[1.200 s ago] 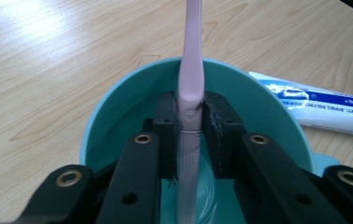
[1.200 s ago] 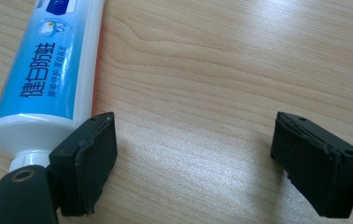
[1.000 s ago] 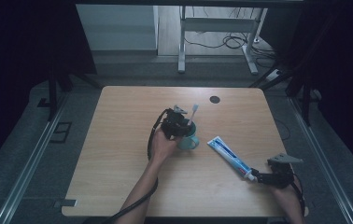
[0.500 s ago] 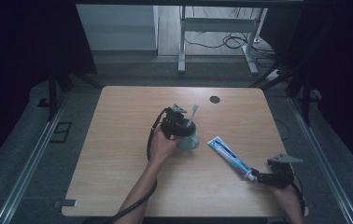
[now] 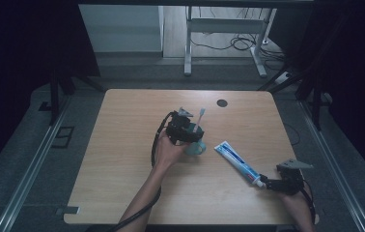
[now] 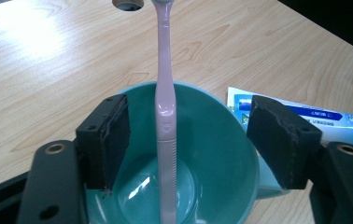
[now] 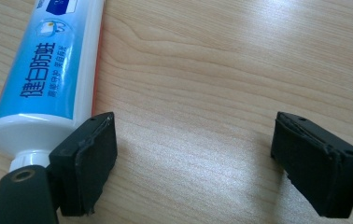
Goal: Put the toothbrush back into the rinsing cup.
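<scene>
The toothpaste tube [image 7: 48, 70] lies flat on the wooden surface [image 5: 122, 159], blue and white, printed with large Chinese characters reading 健白防蛀 and a smaller line beneath that is too small to read. Its cap end sits just beside one jaw of the right gripper [image 7: 193, 163], whose jaws stand spread over bare wood. The left gripper [image 6: 188, 140] has just been opening; its jaws stand apart either side of a pink toothbrush [image 6: 165, 116] standing in a teal cup [image 6: 221, 154], pads clear of it.
</scene>
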`<action>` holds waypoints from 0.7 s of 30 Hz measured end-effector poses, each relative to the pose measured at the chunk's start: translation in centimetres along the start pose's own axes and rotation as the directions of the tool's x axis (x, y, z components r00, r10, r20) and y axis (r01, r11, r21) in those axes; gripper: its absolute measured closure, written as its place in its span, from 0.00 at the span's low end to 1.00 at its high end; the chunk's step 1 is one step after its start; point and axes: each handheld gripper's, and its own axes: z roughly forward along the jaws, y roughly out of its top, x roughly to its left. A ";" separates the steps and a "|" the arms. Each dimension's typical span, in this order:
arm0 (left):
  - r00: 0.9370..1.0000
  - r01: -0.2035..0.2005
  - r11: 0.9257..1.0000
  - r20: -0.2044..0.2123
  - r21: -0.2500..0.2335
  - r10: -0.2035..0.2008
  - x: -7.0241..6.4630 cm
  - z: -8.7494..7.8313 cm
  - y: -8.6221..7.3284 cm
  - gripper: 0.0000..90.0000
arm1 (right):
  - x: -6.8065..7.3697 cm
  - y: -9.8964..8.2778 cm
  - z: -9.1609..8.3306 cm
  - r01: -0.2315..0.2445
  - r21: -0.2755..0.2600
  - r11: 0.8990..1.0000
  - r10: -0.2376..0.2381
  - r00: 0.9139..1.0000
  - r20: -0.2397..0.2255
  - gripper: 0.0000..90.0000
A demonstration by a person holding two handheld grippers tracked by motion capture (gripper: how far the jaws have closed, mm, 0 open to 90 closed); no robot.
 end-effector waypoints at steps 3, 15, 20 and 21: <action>1.000 -0.006 1.000 -0.010 0.002 0.006 -0.1 -0.2 0.0 0.30 | 0.0 0.0 0.0 0.000 0.000 1.000 0.000 1.000 0.000 0.16; 1.000 -0.011 1.000 0.010 -0.028 0.012 -0.4 -1.2 0.2 0.28 | 0.0 0.0 0.0 0.000 0.000 1.000 0.000 1.000 0.001 0.16; 1.000 -0.021 0.999 -0.003 -0.027 0.021 -0.4 -1.6 0.3 0.23 | 0.0 0.0 0.0 0.001 0.000 1.000 -0.001 1.000 0.000 0.16; 1.000 -0.021 0.999 -0.006 -0.029 0.020 -0.5 -1.6 0.3 0.22 | 0.0 0.0 0.0 0.001 0.000 1.000 -0.001 1.000 0.001 0.16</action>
